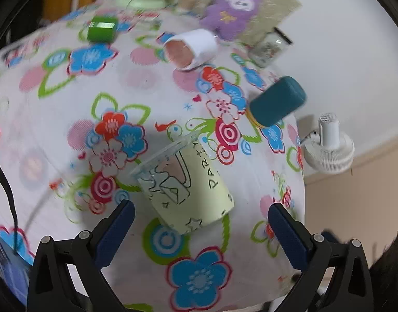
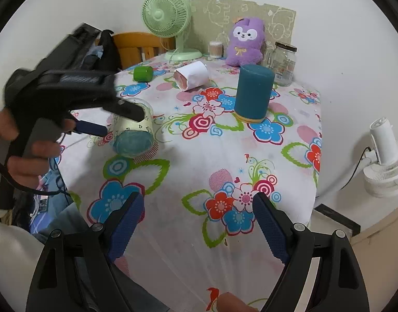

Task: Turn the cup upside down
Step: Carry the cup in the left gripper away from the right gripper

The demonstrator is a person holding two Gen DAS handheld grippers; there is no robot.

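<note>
Progress looks about midway, judging by how the cup lies. From the left wrist view, the pale-green printed plastic cup (image 1: 188,182) is tipped on its side on the floral tablecloth (image 1: 69,119), clear rim pointing away, base toward the camera. The left gripper (image 1: 201,223) has its blue pads spread wide on either side of the cup's base, touching nothing, so it is released. A teal cylinder (image 1: 277,101) and a white roll (image 1: 191,49) lie beyond.

From the right wrist view, the left gripper (image 2: 121,122) hovers at the cup (image 2: 134,132), which rests tilted, base facing the camera. The right gripper (image 2: 199,221) hangs spread and empty over bare cloth, well apart. Left to do: standing the cup on its rim.
</note>
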